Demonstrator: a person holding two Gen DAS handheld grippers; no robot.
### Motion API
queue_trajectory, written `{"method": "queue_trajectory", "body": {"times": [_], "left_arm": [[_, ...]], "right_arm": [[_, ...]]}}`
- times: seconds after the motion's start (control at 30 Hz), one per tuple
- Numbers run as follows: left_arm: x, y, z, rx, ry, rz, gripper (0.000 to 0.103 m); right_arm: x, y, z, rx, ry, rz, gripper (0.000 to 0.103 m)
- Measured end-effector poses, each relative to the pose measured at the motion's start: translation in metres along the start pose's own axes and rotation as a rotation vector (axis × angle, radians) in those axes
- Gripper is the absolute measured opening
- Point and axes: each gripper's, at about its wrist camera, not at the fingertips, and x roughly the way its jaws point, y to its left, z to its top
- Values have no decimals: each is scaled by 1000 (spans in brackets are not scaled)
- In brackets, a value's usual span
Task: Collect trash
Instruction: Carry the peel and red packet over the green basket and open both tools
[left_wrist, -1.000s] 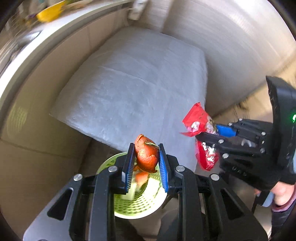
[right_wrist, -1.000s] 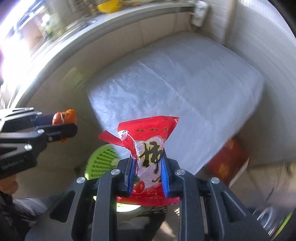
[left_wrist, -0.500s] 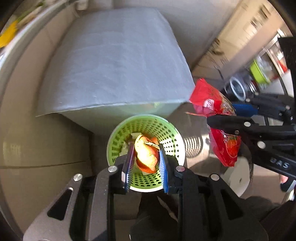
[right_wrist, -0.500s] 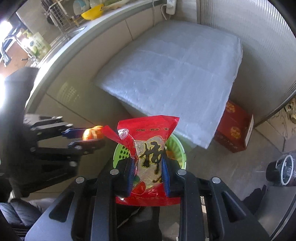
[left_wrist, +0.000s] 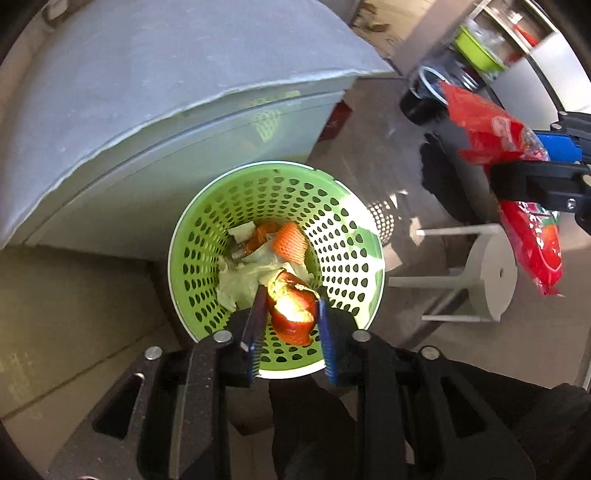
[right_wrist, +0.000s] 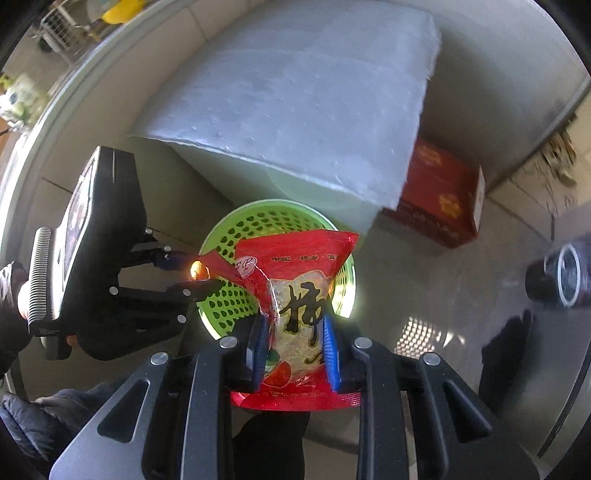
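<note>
A green perforated basket (left_wrist: 192, 221) stands on the floor and holds orange peel, netting and paper scraps. My left gripper (left_wrist: 291, 295) hangs over its mouth, pointing almost straight down. Its jaws are opening, and a curled orange peel (left_wrist: 293, 317) still sits between the pads, touching both. In the right wrist view that gripper (right_wrist: 195, 275) reaches over the basket's (right_wrist: 221, 236) left rim. My right gripper (right_wrist: 293, 321) is shut on a red snack packet (right_wrist: 295, 273) just above the basket's right side. The left wrist view shows the packet (left_wrist: 532, 236) off to the right.
A large block under a grey padded cover (left_wrist: 166, 74) stands right behind the basket. A red carton (right_wrist: 439, 192) lies beside it on the floor. A white stool (left_wrist: 491, 273) stands to the basket's right, and a black round object (right_wrist: 561, 277) sits farther off.
Both grippers came down over the basket, which now looks much larger. The left one rolled and tipped to point into it. The peel and the packet stayed between their pads.
</note>
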Motion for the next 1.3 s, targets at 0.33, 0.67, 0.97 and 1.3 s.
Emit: {"method": "queue_trajectory", "body": {"times": [0.33,0.67,0.97,1.3], "left_arm": [[12,4,-3,54,24,-4,89],[-56,13,-11,34,-90,7,89],[-87,33,-40,-8,-105,58,92],[-76,53,-51,-67,-54,101,92]], "right_arm": [[10,-1,-16,141,2,-39,26],[23,3,-13,156,-21,-24,27],[119,32,-19,64,78,23,27],[181,44,-25,22,194,-47,91]]}}
